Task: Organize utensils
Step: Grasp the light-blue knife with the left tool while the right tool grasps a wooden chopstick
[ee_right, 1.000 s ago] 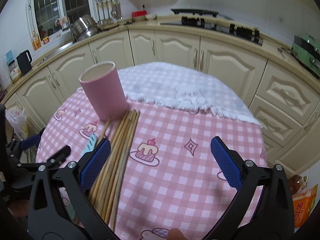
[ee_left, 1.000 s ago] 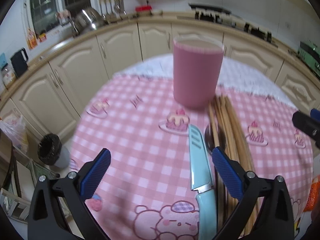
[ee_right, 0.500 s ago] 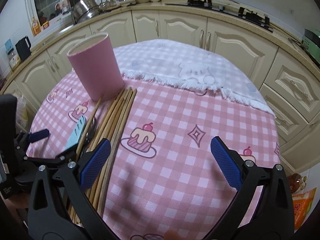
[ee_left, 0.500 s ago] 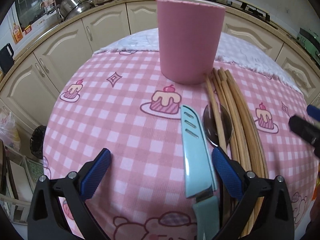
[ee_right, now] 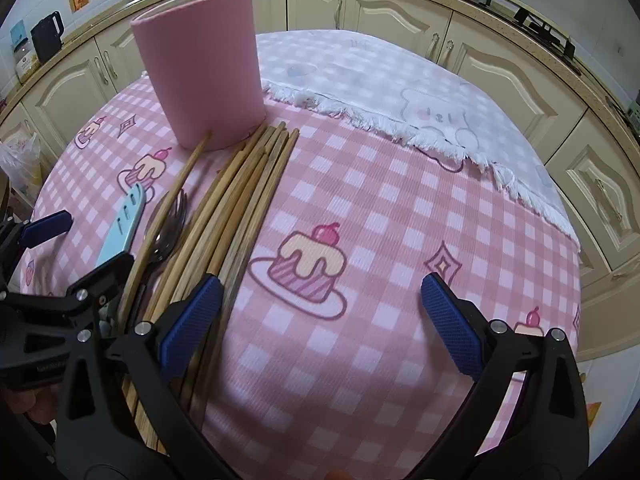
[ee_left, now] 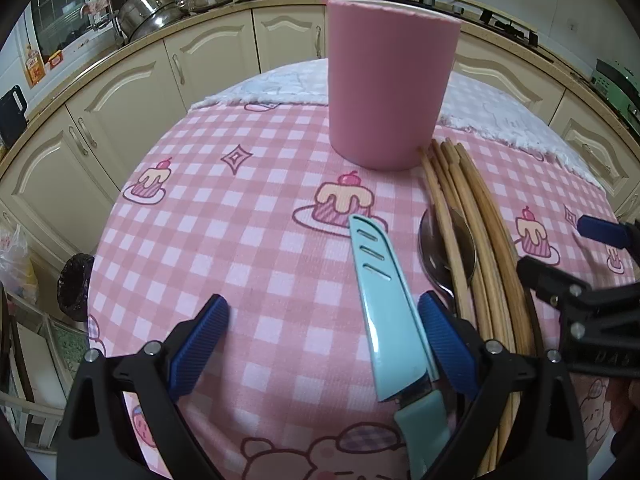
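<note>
Kitchen desk now close below: I've dropped both tongs low. Left tongs released, straddling the knife; right tongs released beside the chopsticks. Nothing in the cup yet.

Both hand-held grippers lower and nearer the table, right hand-held gripper closer to chopsticks

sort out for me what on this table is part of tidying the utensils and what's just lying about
Part of the job:
- tall pink cylindrical holder
- bundle of long wooden chopsticks
- light blue sheathed knife
- metal spoon
- metal fork

Just lying about:
- white fringed cloth
- steel pots on the counter
- black kettle
</note>
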Tool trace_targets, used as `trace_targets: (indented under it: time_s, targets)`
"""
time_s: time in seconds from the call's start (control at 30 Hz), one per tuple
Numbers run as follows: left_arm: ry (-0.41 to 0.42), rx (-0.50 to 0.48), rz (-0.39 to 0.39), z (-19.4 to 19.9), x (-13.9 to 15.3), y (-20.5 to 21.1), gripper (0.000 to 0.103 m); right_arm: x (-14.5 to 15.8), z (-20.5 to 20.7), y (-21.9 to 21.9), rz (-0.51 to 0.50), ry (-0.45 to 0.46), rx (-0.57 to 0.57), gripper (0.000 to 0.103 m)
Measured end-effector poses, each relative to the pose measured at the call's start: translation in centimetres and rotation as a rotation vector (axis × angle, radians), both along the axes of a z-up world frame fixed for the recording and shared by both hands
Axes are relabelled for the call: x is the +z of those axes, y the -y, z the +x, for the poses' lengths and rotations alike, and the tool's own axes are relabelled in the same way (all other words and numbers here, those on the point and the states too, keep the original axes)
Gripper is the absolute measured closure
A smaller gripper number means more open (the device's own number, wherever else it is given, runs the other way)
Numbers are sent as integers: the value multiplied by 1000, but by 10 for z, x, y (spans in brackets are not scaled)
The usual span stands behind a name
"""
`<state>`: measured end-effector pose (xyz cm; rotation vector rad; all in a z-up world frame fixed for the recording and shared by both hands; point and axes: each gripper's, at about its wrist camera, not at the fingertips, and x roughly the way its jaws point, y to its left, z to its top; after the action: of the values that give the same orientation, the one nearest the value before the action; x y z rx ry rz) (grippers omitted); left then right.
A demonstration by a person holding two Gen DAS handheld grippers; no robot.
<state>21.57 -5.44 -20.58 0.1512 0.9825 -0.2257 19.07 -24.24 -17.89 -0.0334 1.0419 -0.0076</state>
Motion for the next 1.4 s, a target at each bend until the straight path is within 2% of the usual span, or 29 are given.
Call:
trace_targets:
  time_s: [0.3, 0.47, 0.57, 0.67, 0.8, 0.83, 0.9, 1.03, 1.07, 1.1, 1.13, 1.17, 1.2, 1.27, 1.4]
  targets:
    - [0, -3, -2, 0, 0, -1, 9, -1, 5, 2, 2, -33, -1, 6]
    - [0, -1, -1, 0, 0, 0, 9, -2, 18, -2, -11, -27, -9, 6]
    - [-1, -2, -1, 0, 1, 0, 9, -1, 12, -2, -41, -26, 9, 6]
    - [0, -4, 1, -1, 1, -1, 9, -7, 4, 1, -40, -71, 18, 7]
    - [2, -2, 3, -1, 0, -1, 9, -7, 10, -1, -42, -45, 10, 9]
    - [2, -3, 6, -1, 0, -1, 9, -7, 10, -2, -32, -43, 17, 12]
    - [1, -15, 5, -2, 1, -1, 13, -5, 6, -3, -7, -43, 38, 25]
    - [2, -47, -2, -3, 2, 3, 25, -4, 8, -1, 17, -48, 26, 32]
    - [0, -55, -6, -3, 3, 5, 33, -2, 11, -2, 22, -48, 29, 40]
    - [-2, -72, -11, -2, 5, 7, 44, -1, 15, -4, 34, -46, 40, 53]
    - [-4, -86, -12, -1, 6, 9, 52, 0, 17, -7, 27, -45, 51, 60]
    - [-7, -99, -12, -1, 7, 11, 66, 1, 18, -14, 17, -46, 76, 71]
    - [-14, -111, -15, 0, 8, 12, 72, 1, 18, -16, 17, -51, 94, 79]
    - [-30, -123, -31, 1, 9, 11, 75, 2, 17, -19, 21, -56, 120, 92]
    - [-44, -134, -79, 0, 10, 0, 79, 4, 13, -9, 101, -47, 128, 97]
